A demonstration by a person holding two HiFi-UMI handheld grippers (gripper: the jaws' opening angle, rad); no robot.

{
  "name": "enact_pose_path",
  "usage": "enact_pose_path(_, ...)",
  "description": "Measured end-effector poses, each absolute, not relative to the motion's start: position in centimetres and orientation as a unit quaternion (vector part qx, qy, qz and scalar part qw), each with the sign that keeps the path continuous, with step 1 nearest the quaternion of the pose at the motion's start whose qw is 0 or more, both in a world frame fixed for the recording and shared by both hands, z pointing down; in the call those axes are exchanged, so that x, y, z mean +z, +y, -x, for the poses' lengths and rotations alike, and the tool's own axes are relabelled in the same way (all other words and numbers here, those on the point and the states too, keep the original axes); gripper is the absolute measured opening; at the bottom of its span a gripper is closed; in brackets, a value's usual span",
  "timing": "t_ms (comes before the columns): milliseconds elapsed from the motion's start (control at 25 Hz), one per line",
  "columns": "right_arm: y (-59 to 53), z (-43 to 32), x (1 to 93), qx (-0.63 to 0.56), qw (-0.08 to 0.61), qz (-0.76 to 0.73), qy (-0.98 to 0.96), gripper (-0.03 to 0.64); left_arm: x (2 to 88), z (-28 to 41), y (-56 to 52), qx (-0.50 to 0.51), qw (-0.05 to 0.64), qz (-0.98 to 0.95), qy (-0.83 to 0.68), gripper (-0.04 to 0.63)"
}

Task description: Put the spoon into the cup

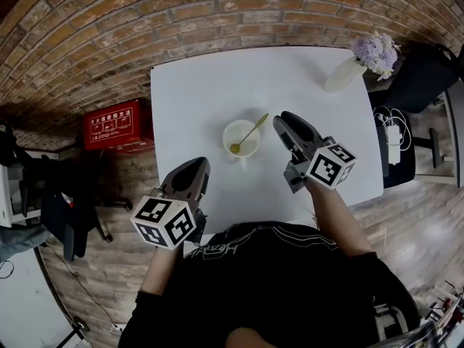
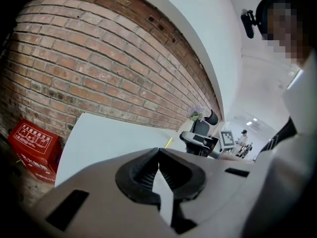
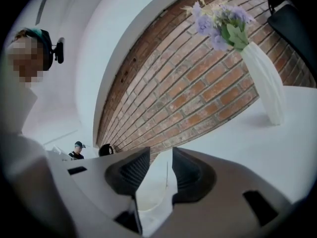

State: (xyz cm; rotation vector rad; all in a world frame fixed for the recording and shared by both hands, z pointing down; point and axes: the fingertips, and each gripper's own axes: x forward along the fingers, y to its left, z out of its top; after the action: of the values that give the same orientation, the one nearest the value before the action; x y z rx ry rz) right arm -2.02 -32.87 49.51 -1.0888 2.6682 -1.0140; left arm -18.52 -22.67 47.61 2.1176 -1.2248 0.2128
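Note:
A white cup (image 1: 241, 138) stands near the middle of the white table (image 1: 210, 85). A gold spoon (image 1: 250, 133) rests in it, bowl down, with the handle leaning out over the rim to the upper right. My right gripper (image 1: 279, 120) hovers just right of the cup, close to the spoon's handle end; it is open with nothing between its fingers. In the right gripper view the cup's pale rim (image 3: 152, 200) shows low through the gap of the right gripper (image 3: 161, 157). My left gripper (image 1: 194, 167) waits at the table's near edge, left of the cup, shut and empty (image 2: 158, 152).
A white vase (image 1: 344, 75) of purple flowers (image 1: 375, 49) stands at the table's far right corner, also seen as a vase (image 3: 267, 83) in the right gripper view. A black chair (image 1: 424, 75) is beyond that corner. A red box (image 1: 112, 124) lies on the floor left of the table by the brick wall.

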Motion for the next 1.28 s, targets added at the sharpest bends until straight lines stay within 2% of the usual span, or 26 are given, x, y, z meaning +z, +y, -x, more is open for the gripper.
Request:
enact_pose_path(200, -30.5, 1.0, 44.3, -0.294, 0.083, 0.334, 0.892, 0.079, 45.9, 17.2, -21.9, 0.075, 0.322, -0.821, -0.466, 0.005)
enact_pose_path(440, -26.1, 0.6, 40.2, -0.25, 0.093, 0.295, 0.917, 0.013, 43.0, 15.0, -19.9, 0.063, 0.299, -0.833, -0.461, 0.005)
enact_pose_path(560, -23.6, 0.5, 38.6, -0.242, 0.102, 0.261, 0.929, 0.005, 41.6, 13.9, -18.7, 0.055, 0.289, -0.838, -0.459, 0.005)
enact_pose_path(920, -18.0, 1.2, 37.3, -0.215, 0.044, 0.191, 0.957, -0.003, 38.5, 11.4, -15.8, 0.038, 0.263, -0.853, -0.45, 0.005)
enact_pose_path(1280, -17.4, 0.8, 37.1, -0.214, 0.034, 0.199, 0.956, -0.003, 37.4, 10.3, -15.4, 0.034, 0.252, -0.862, -0.439, 0.005)
